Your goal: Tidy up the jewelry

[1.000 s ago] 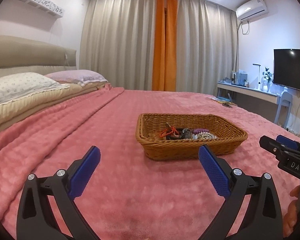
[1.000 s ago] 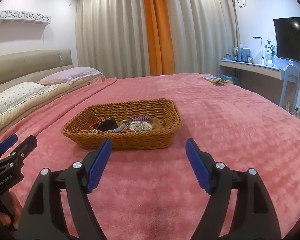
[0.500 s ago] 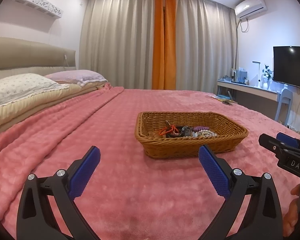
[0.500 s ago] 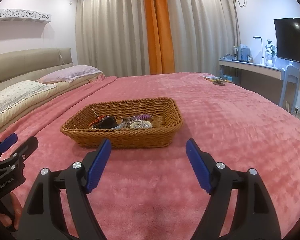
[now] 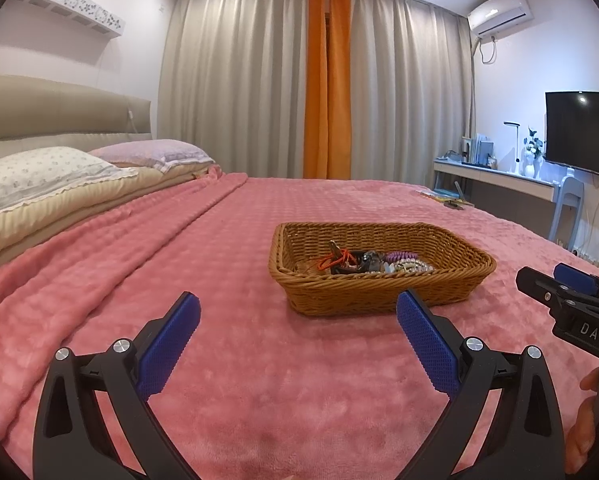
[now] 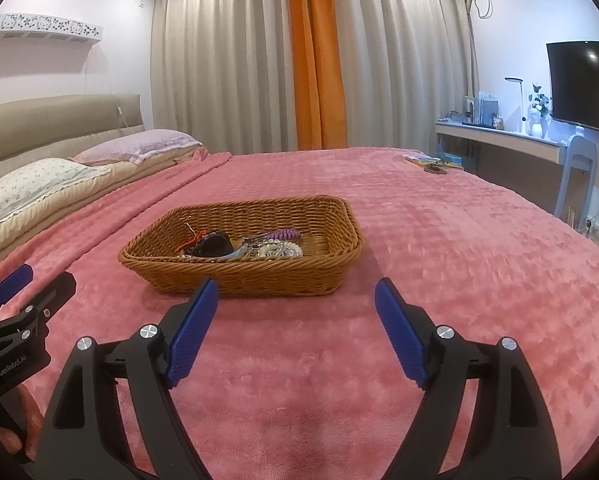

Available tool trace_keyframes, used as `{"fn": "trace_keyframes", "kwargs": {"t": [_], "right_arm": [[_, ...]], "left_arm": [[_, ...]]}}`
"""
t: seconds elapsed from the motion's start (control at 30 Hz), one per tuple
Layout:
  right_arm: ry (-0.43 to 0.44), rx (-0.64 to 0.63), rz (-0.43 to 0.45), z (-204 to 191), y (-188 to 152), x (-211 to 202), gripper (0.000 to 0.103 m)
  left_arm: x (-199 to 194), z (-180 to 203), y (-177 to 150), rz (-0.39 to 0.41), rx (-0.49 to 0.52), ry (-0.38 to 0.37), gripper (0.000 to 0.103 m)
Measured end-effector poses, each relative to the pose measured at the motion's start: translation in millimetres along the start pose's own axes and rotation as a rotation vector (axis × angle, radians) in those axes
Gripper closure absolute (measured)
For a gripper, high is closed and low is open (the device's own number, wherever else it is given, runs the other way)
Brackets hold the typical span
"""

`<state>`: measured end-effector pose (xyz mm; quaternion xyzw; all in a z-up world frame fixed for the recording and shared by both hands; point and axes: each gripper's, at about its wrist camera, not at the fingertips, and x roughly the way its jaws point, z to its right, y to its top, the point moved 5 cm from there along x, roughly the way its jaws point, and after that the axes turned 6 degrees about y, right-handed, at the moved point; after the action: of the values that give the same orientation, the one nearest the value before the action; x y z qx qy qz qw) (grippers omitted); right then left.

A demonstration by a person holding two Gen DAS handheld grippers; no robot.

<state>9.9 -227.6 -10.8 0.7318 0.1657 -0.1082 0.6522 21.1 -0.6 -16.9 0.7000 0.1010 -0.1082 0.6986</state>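
Observation:
A brown wicker basket (image 5: 379, 306) (image 6: 251, 276) sits on the pink bedspread (image 5: 259, 380). In it lies a small heap of jewelry (image 5: 363, 262) (image 6: 255, 246): an orange cord, a purple coil, pale beads and dark pieces. My left gripper (image 5: 298, 300) hovers open in front of the basket's left half, with nothing between its blue pads. My right gripper (image 6: 296, 286) is short of the basket's near wall; its jaws are opening and hold nothing. Each gripper shows at the edge of the other's view: the right gripper (image 5: 545, 274) and the left gripper (image 6: 45, 276).
Two pillows (image 5: 59, 172) and a padded headboard (image 6: 59, 120) lie to the left. Curtains (image 5: 323, 80) hang behind the bed. A desk (image 6: 499, 136), a pale chair (image 6: 579, 168) and a wall TV (image 5: 583, 132) stand on the right. Small items (image 6: 431, 162) rest at the bed's far right corner.
The right gripper's jaws stand very slightly wider. Both hands and the basket are where they were.

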Motion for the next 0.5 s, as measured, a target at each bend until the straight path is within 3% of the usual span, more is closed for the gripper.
{"fn": "trace_keyframes", "kwargs": {"t": [0.5], "right_arm": [[-0.003,-0.007,0.001,-1.1,0.5,-0.2,0.026]], "left_arm": [[0.6,-0.3,-0.2,-0.001,0.0,0.0,0.008]]}}
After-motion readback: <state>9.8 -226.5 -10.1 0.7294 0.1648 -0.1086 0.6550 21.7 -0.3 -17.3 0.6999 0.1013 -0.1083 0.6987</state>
